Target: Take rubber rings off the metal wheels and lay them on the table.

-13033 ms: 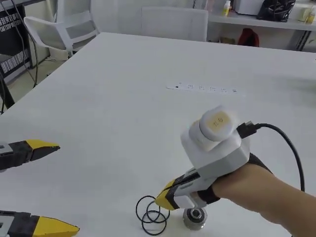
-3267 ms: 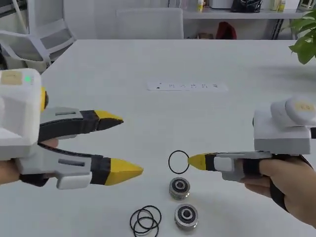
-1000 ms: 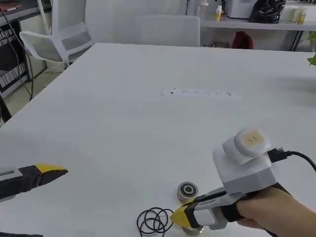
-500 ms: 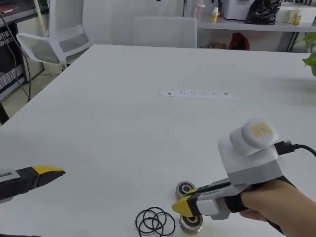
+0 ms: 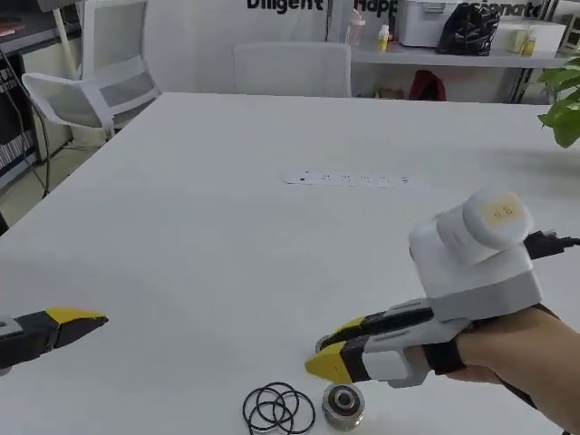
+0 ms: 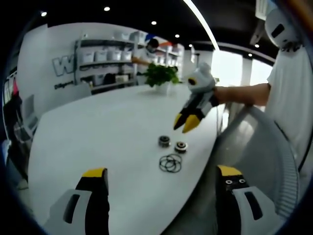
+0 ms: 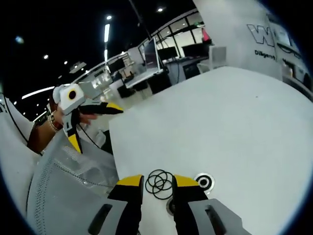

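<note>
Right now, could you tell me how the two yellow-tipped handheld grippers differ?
The left gripper has its jaws wide apart; the right gripper leaves only a narrow gap. The left gripper is held off to the side; the right gripper hangs above the black rubber rings and silver metal wheels. Both are yellow-tipped and hold nothing.

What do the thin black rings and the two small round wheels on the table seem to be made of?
The thin black rings: probably rubber, matte black, thin loops lying flat and overlapping. The two small round wheels: probably metal, silvery with bright glints on the rim and a dark centre; which metal is unclear.
</note>
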`<state>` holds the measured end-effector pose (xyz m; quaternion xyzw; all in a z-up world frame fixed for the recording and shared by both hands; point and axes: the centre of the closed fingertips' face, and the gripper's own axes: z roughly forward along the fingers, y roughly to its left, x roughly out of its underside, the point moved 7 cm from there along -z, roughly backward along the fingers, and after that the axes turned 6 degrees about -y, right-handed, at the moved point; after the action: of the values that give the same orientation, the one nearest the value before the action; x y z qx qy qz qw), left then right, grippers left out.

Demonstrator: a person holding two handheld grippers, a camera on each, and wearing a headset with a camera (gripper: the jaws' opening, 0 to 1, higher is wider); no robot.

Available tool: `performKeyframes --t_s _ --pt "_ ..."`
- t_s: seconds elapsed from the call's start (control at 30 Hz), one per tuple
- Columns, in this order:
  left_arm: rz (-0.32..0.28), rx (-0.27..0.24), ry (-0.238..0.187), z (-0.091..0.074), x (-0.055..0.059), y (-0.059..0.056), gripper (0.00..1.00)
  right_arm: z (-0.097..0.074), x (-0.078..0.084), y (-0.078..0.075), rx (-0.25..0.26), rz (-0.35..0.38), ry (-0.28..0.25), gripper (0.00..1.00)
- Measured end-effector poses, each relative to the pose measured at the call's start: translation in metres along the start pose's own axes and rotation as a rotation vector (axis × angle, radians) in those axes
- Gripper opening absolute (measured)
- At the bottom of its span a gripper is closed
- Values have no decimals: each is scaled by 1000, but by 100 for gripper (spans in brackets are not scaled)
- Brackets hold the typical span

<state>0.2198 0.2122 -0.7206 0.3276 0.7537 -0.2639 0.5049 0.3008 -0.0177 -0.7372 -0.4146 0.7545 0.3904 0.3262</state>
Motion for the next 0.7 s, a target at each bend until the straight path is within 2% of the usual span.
performKeyframes --t_s 0.17,0.37,0.7 --pt "7 4 0 -1 -2 -4 92 -13 -6 9 2 -90 -8 30" --pt "15 6 5 -4 -5 -6 92 -30 -8 17 43 -188 7 41" --pt "-3 19 -17 -5 -2 -6 91 -72 -13 21 99 -213 -68 53"
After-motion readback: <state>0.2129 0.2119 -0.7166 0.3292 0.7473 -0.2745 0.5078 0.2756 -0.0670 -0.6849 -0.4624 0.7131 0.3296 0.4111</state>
